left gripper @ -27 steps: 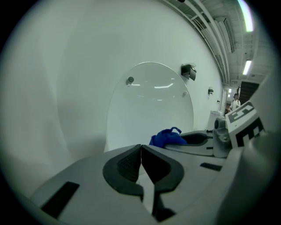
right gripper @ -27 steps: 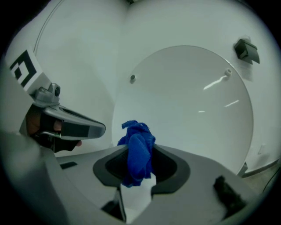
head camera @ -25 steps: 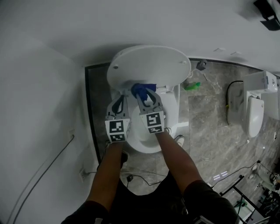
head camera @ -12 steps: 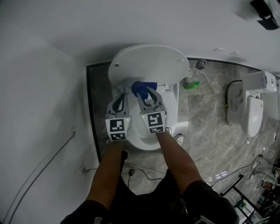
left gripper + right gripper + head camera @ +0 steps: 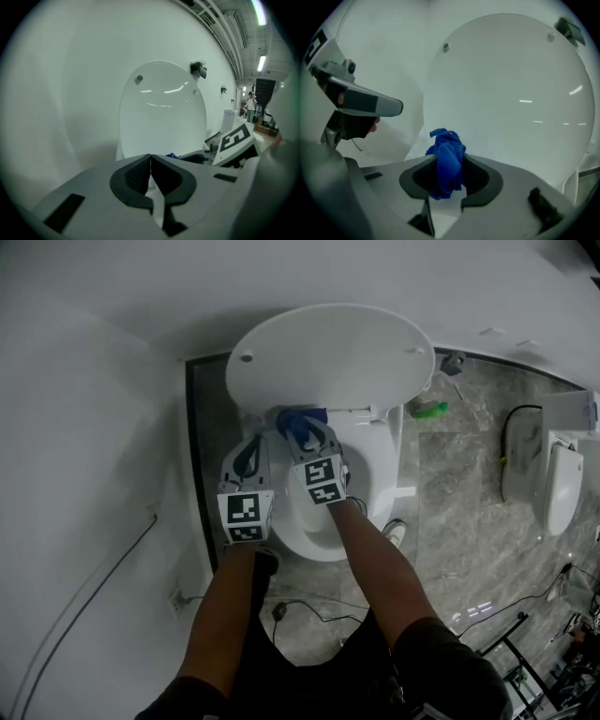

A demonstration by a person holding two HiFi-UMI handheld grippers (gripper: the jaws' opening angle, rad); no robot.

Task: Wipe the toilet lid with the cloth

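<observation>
Below the toilet point(image 5: 309, 538), nearest the camera: grey veined stone floor point(image 5: 450, 521). A black cable point(image 5: 314, 613) loops across it, and one shoe point(image 5: 394, 532) sits just beside the bowl's right flank. Left of the toilet stands a plain white wall point(image 5: 84, 446) with a thin wire point(image 5: 89, 601) trailing down it. Bowl is white and glossy. Behind the bowl the lid point(image 5: 328, 357) is raised, upright against the back wall, with two small bumpers near its upper edge. Right of the toilet, on the floor near the hinge end, lies a green bottle point(image 5: 431, 410). Further right, well apart from the toilet, is a second white fixture point(image 5: 558, 488) with a dark cord at its side.

Arms: both forearms are bare and reach forward over the bowl, side by side. Marker cubes face up toward the head camera.

- Over the toilet's left rim, the left gripper point(image 5: 253, 448) points toward the base of the lid and tilts down. Its jaws are pressed together with nothing between them.
- Just beside it, over the bowl, the right gripper point(image 5: 306, 432) tilts down likewise. Its jaws are clamped on the blue cloth point(image 5: 298, 418), which bunches up out of the pads.

The cloth sits at the bottom of the lid, near the hinge. Whether it actually touches the lid surface cannot be told.
</observation>
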